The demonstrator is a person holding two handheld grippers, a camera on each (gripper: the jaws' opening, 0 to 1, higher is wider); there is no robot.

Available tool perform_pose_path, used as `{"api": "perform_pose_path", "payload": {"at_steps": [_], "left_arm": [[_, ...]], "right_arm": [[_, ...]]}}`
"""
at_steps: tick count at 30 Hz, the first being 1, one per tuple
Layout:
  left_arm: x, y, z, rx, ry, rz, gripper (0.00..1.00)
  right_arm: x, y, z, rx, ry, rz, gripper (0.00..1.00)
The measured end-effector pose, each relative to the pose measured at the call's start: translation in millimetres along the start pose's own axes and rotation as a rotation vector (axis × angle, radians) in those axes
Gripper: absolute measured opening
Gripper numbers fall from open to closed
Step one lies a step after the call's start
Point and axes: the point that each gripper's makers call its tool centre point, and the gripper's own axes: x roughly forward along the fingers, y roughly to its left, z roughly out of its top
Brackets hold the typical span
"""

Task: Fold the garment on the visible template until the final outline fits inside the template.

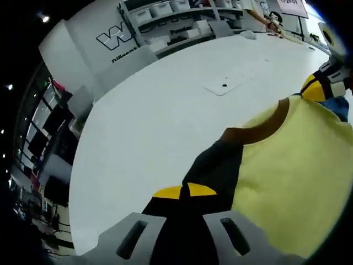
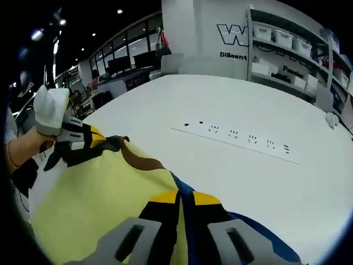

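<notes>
The garment (image 1: 292, 176) is a yellow shirt with a brown collar band (image 1: 259, 128), a black sleeve (image 1: 218, 165) and a blue sleeve (image 2: 253, 234). It is held up over the white table (image 1: 165, 116), stretched between the two grippers.

In the left gripper view, the left gripper (image 1: 185, 191) has its yellow-tipped jaws closed together on the black sleeve. The yellow body of the shirt spreads to the right of the jaws. The right gripper (image 1: 317, 88) appears at the upper right edge of this view, at the far end of the collar band, with blue cloth just below it.

In the right gripper view, the right gripper (image 2: 185, 199) has its jaws pressed together on a strip of blue fabric at the shirt's edge. The yellow body lies to the left of the jaws. The left gripper (image 2: 105, 142) appears at the left, clamped on dark fabric next to the collar band, and a hand (image 2: 25, 146) holds it.

A row of small marks (image 2: 237, 135) runs across the table beyond the shirt. Shelves with bins (image 2: 287, 41) stand along the far wall. A rectangular plate (image 1: 229, 84) is set into the table surface.
</notes>
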Motion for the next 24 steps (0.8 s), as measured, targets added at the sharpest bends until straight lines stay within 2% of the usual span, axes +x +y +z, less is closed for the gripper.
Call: {"api": "perform_pose_path", "payload": {"at_steps": [3, 4, 5, 6, 9, 12, 15, 16, 18, 20, 24], "left_arm": [[-7.1, 0.6, 0.2, -0.049, -0.010, -0.015, 0.08], [-10.5, -1.0, 4.3, -0.075, -0.038, -0.028, 0.13], [-17.9, -3.0, 14.9, -0.104, -0.104, -0.060, 0.20], [-22.9, -2.9, 17.0, -0.103, -0.118, -0.065, 0.25], [-38.5, -0.1, 13.0, -0.105, -0.110, -0.055, 0.31], [-53.4, 1.2, 8.5, -0.147, -0.125, -0.063, 0.34], [-70.2, -3.6, -2.2, -0.221, -0.120, -0.104, 0.41], [-77.9, -2.9, -7.5, -0.240, -0.119, -0.094, 0.43], [-85.3, -4.4, -12.2, -0.232, -0.125, -0.093, 0.45], [-102.3, -8.1, -27.4, -0.234, -0.112, -0.092, 0.46], [-122.3, -15.3, -43.5, -0.259, -0.118, -0.109, 0.50]], "right_arm": [[-4.7, -6.8, 0.6, -0.010, -0.003, -0.023, 0.00], [-6.3, -9.1, 2.1, -0.001, -0.011, -0.027, 0.00], [-9.8, -12.4, 5.4, 0.028, -0.029, -0.031, 0.00], [-13.0, -11.7, 6.4, 0.035, -0.035, -0.027, 0.01], [-21.7, -10.4, 9.8, 0.068, -0.051, -0.016, 0.13], [-31.7, -4.9, 8.6, 0.073, -0.046, -0.006, 0.19], [-42.8, 4.3, 3.7, 0.058, -0.037, 0.007, 0.27], [-45.7, 5.9, 1.9, 0.057, -0.034, 0.013, 0.31], [-54.5, 10.9, -2.5, 0.071, -0.037, 0.023, 0.36], [-63.8, 15.6, -7.4, 0.076, -0.037, 0.028, 0.39], [-83.7, 27.2, -19.3, 0.084, -0.038, 0.048, 0.46]]}}
